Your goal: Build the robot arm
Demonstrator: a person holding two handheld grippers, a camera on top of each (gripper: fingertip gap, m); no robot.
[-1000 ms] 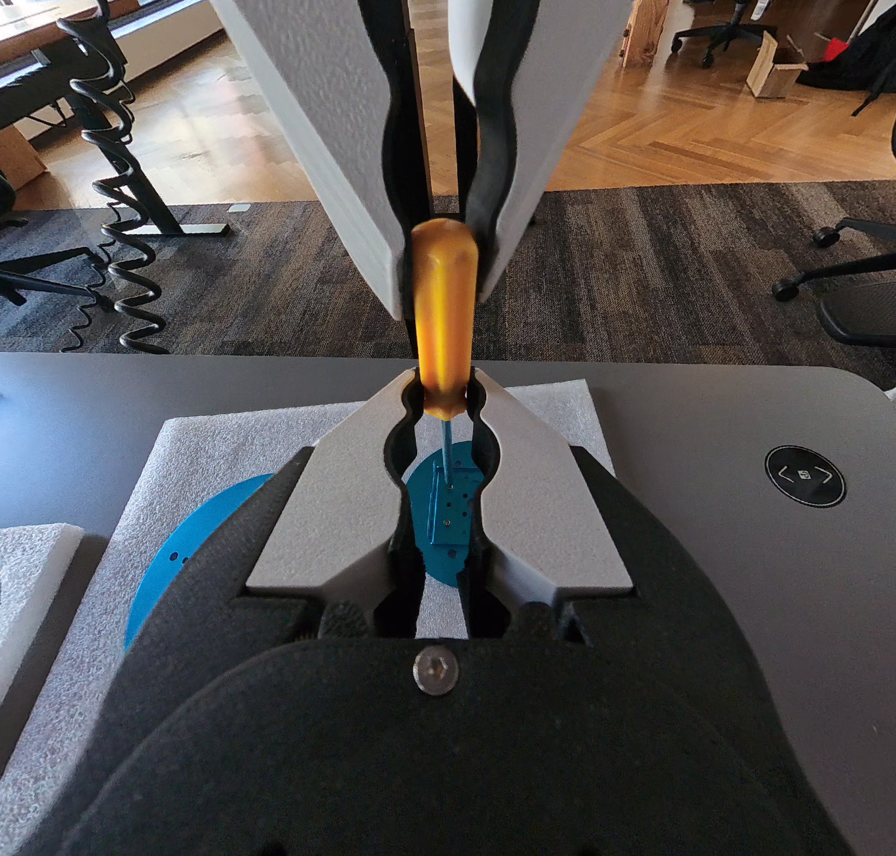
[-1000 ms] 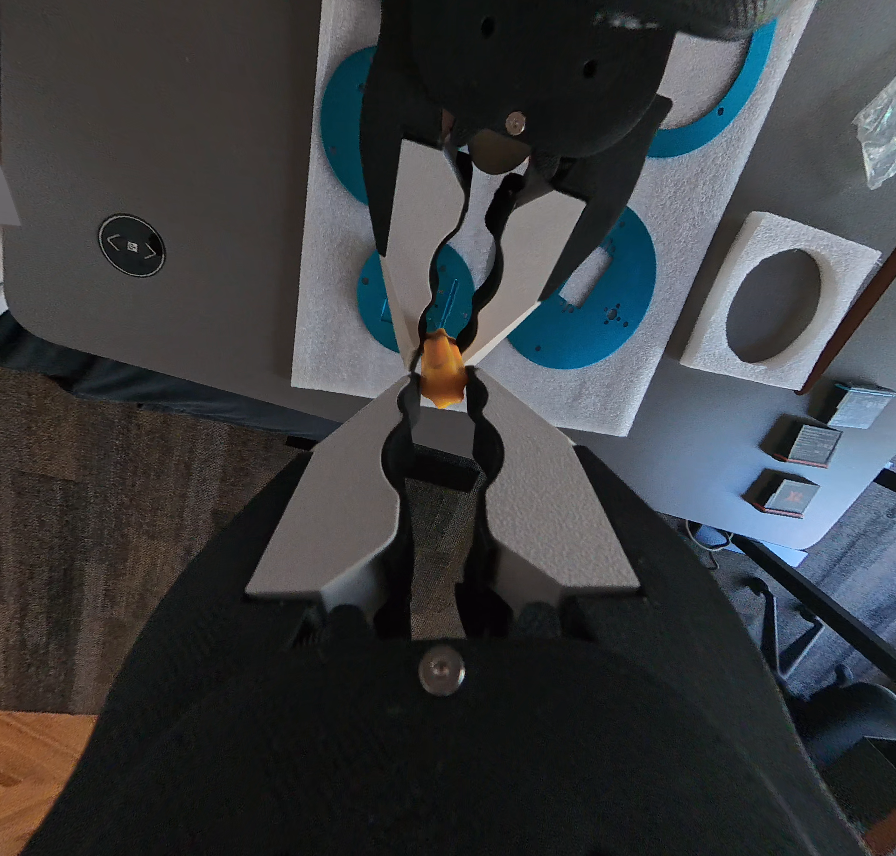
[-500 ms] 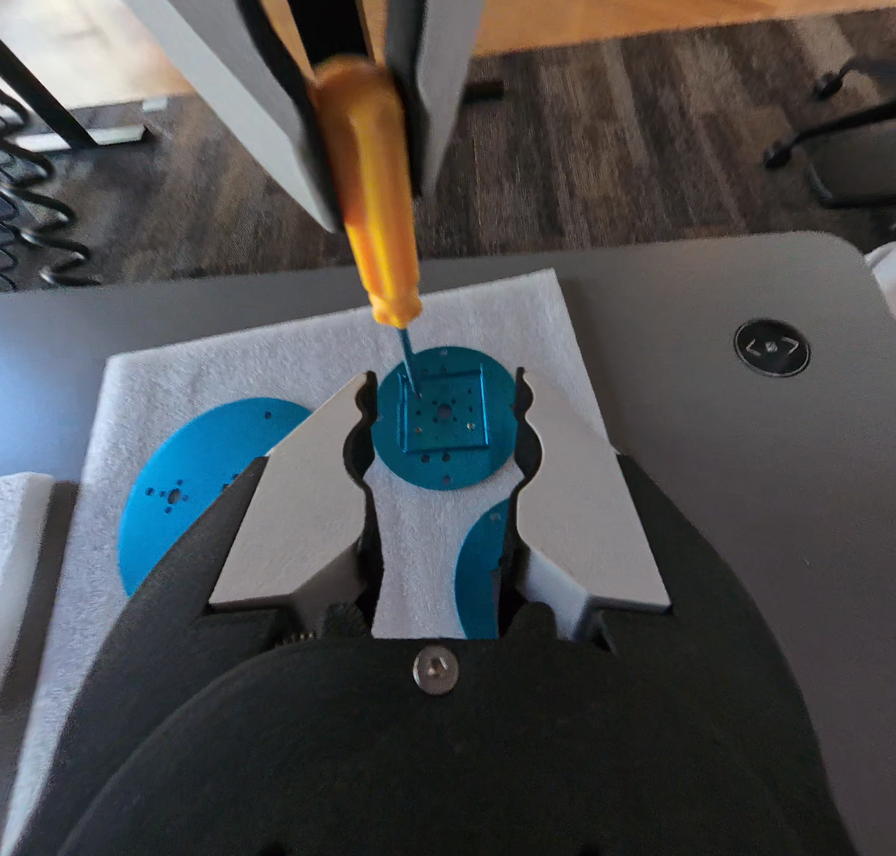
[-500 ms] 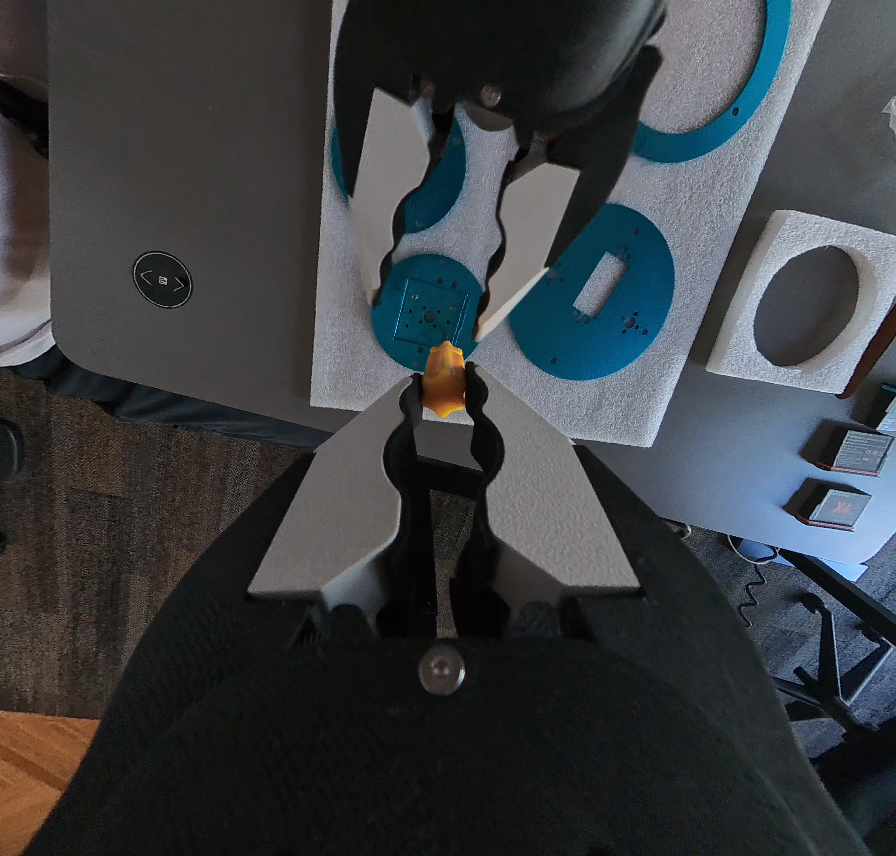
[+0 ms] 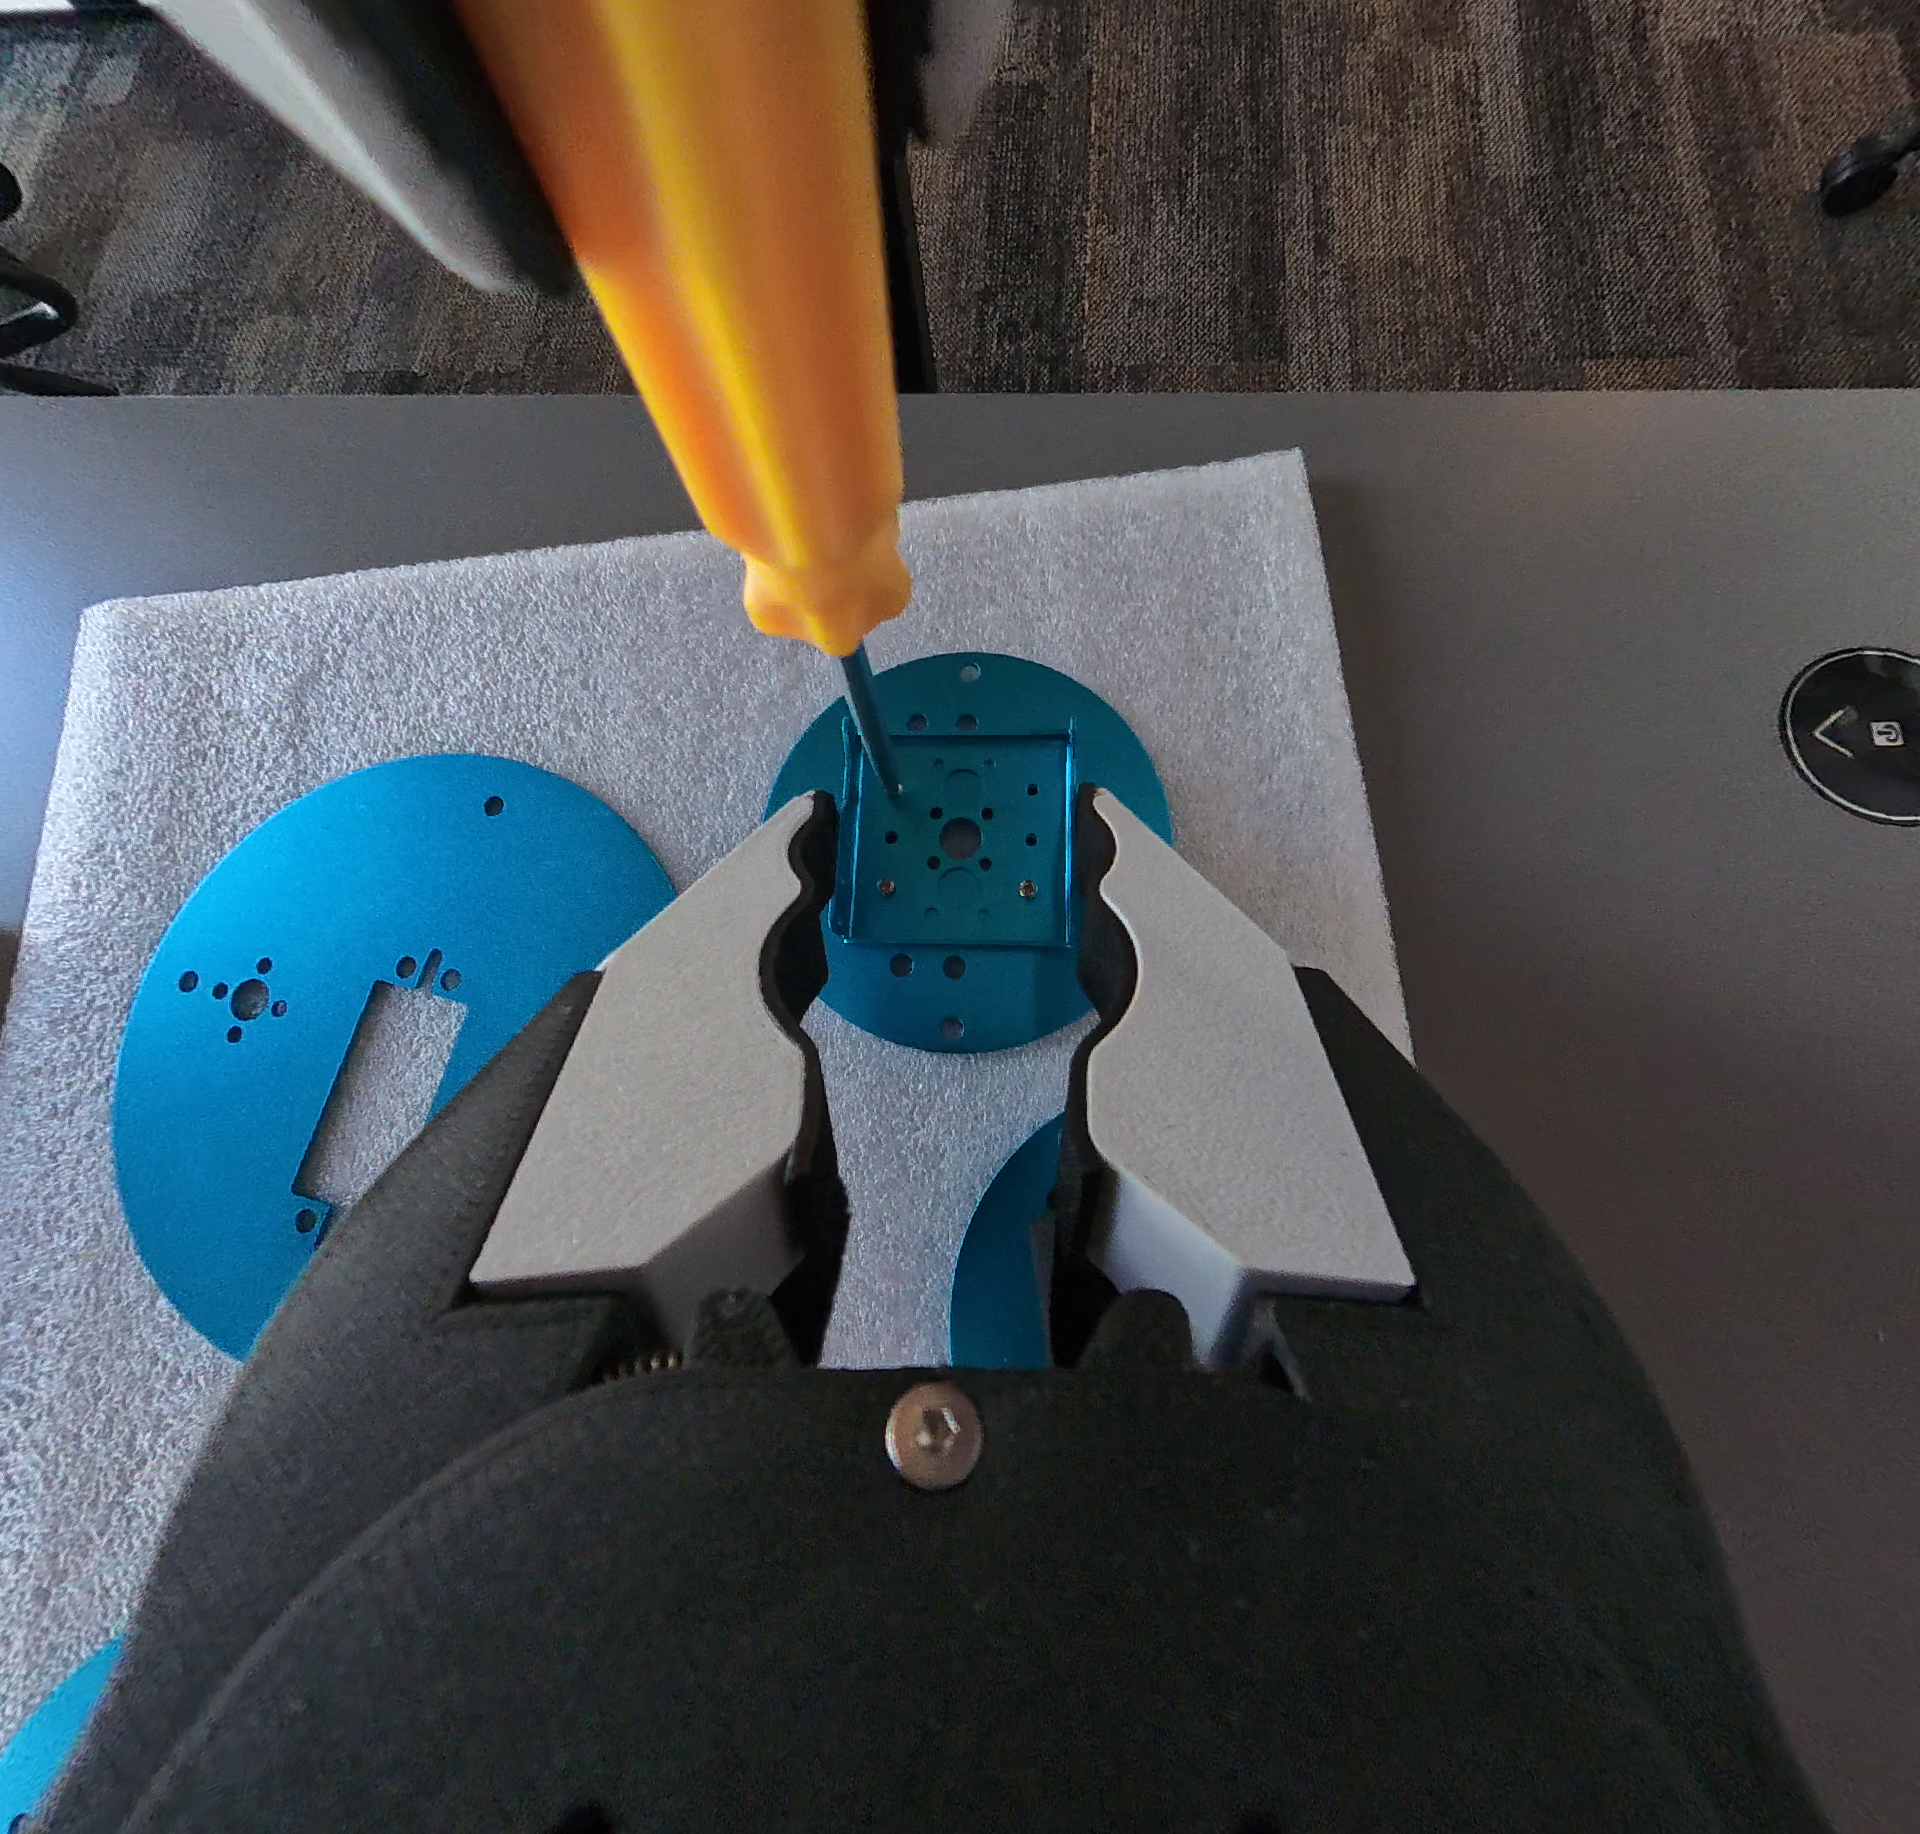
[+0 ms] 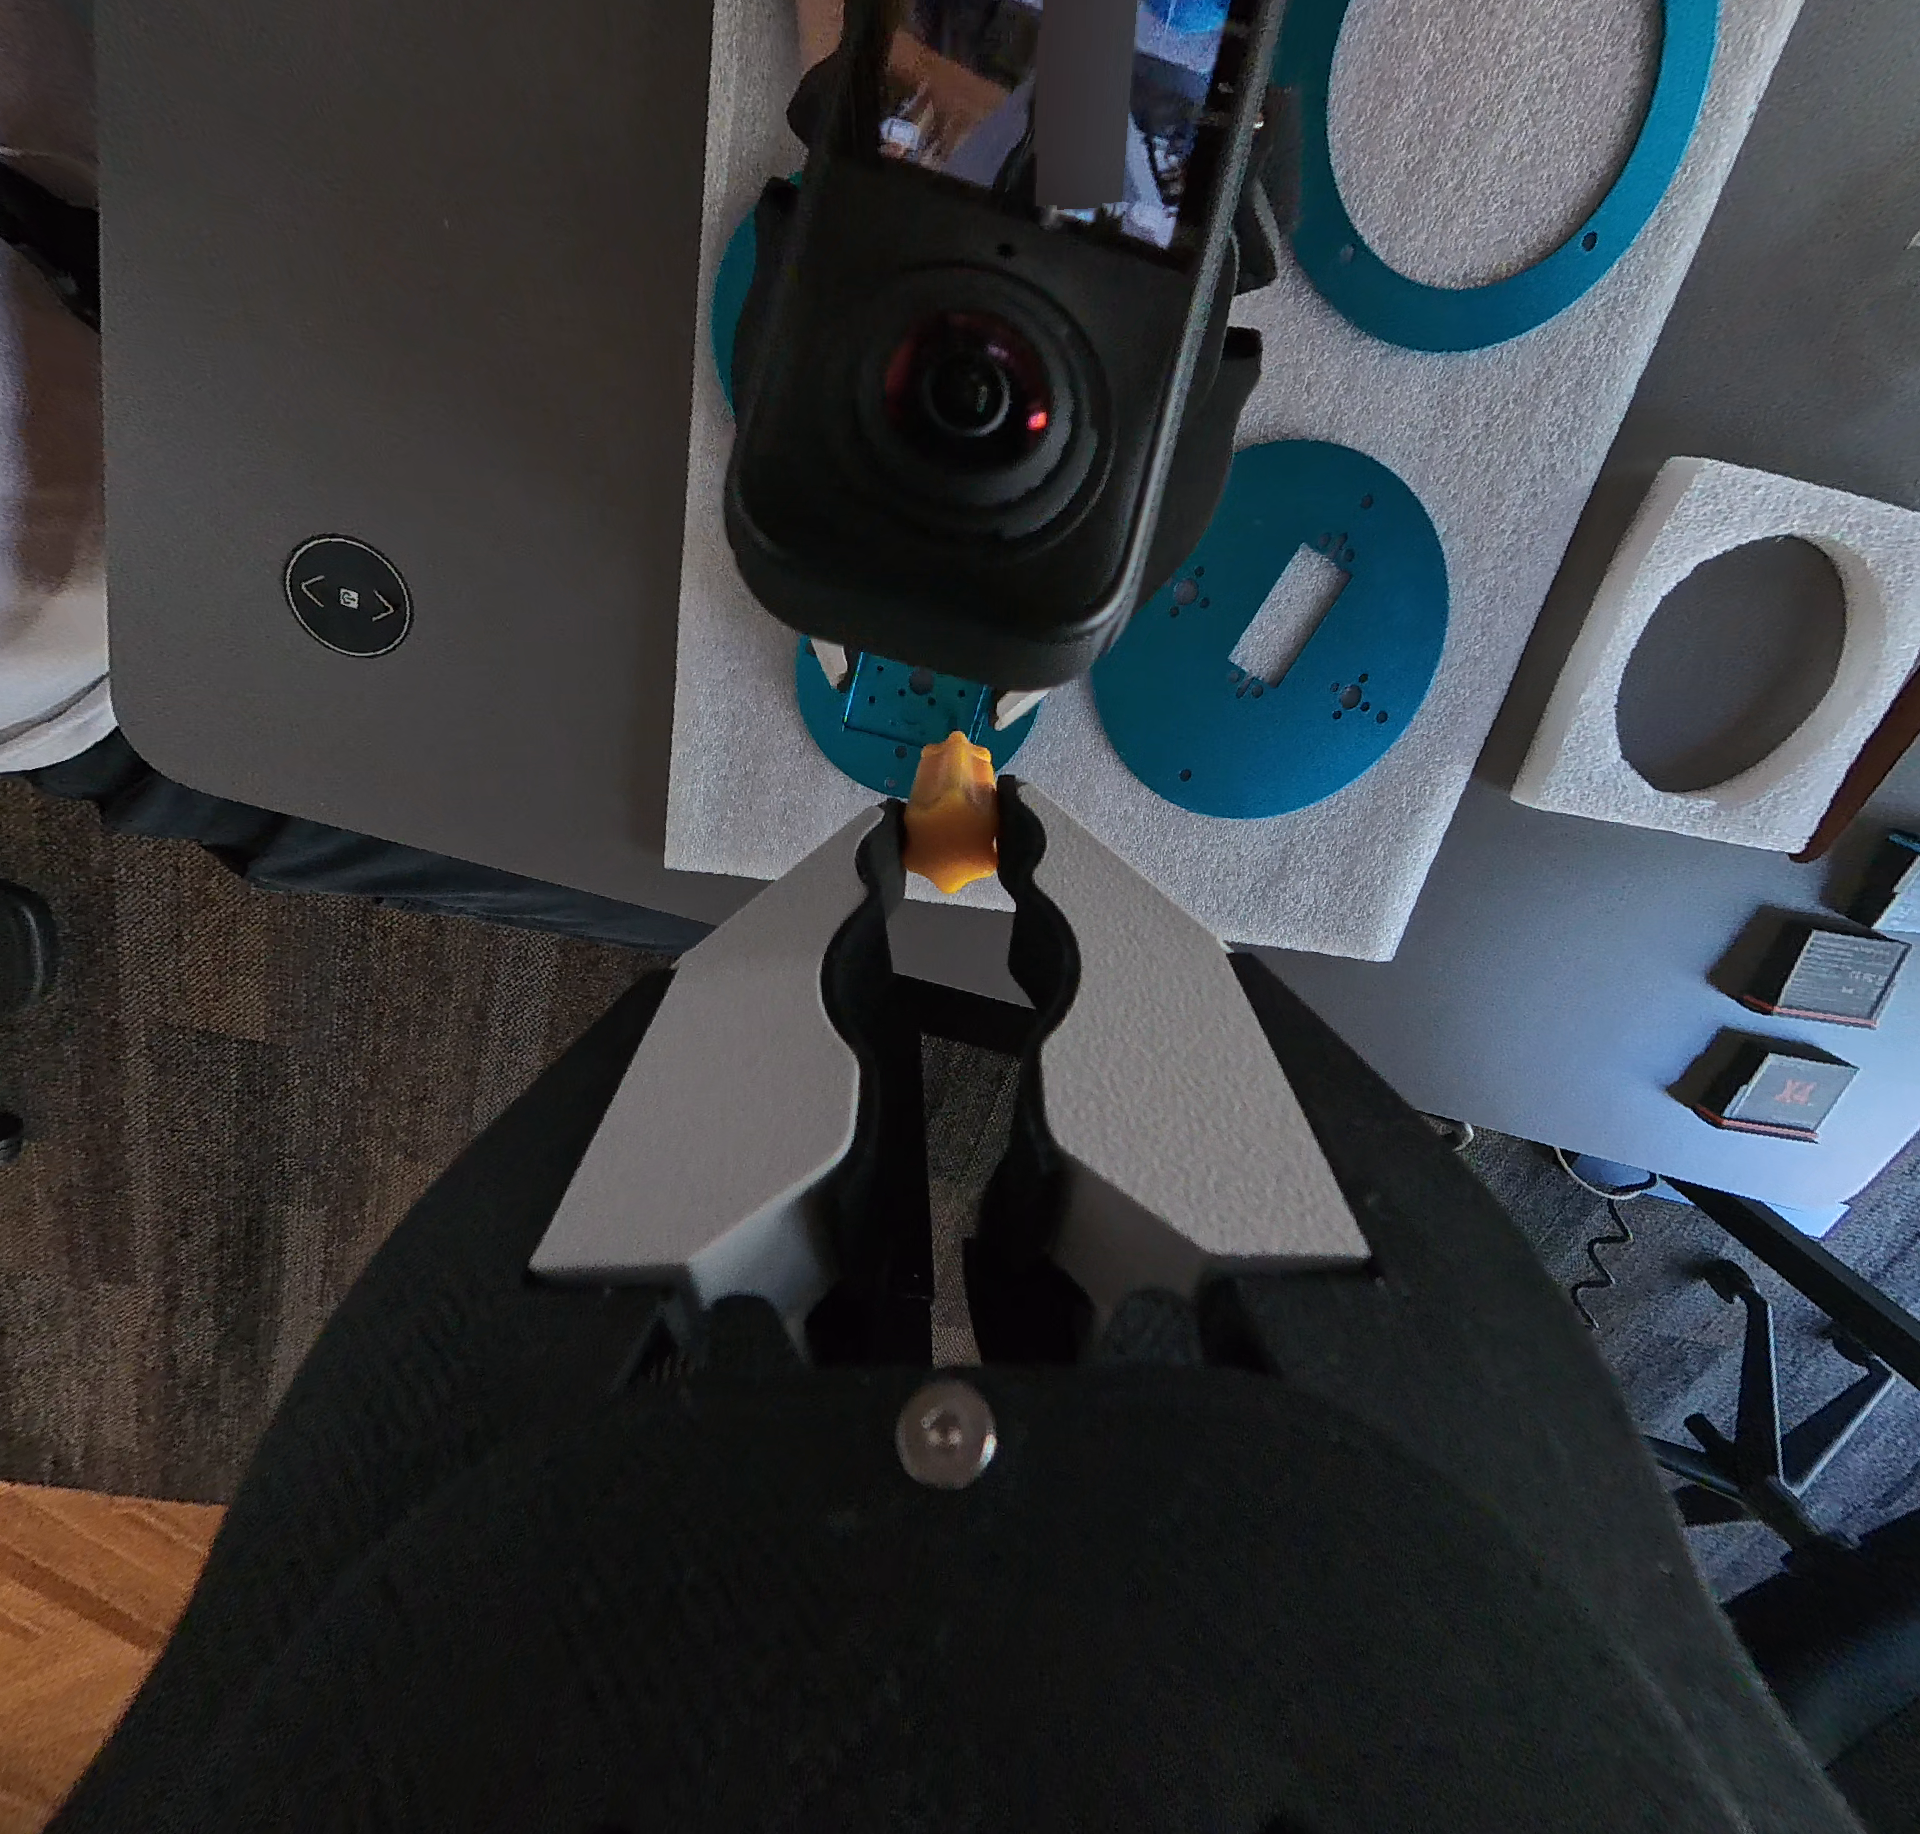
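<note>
My left gripper (image 5: 954, 818) is shut on a blue square bracket (image 5: 956, 849), one finger against each side. The bracket sits on a small blue disc (image 5: 935, 1005) on a white foam sheet (image 5: 520, 662). My right gripper (image 6: 951, 818) is shut on the top of an orange-handled screwdriver (image 6: 948, 808) and holds it from above. The screwdriver (image 5: 727, 278) slants down, and its thin shaft tip rests in a hole at the bracket's far left corner. In the right wrist view the left gripper's camera (image 6: 966, 402) hides most of the bracket (image 6: 904, 704).
A large blue disc with a rectangular cut-out (image 5: 384, 1005) lies left of the bracket. A blue ring (image 6: 1662, 122), a white foam block with an oval hole (image 6: 1621, 745) and small dark boxes (image 6: 1808, 974) lie farther off. A round control button (image 5: 1860, 735) is set in the grey desk. The left gripper's tips are roughly 11 cm from the right gripper's. Measured from the fingertips, the small blue disc (image 5: 935, 1005) is 4 cm or so from the left gripper and 12 cm from the right.
My left gripper let go of the screwdriver's handle, opened, tipped down, and closed onto the bracket's sides. My right gripper kept the screwdriver, its tip staying on the bracket.
</note>
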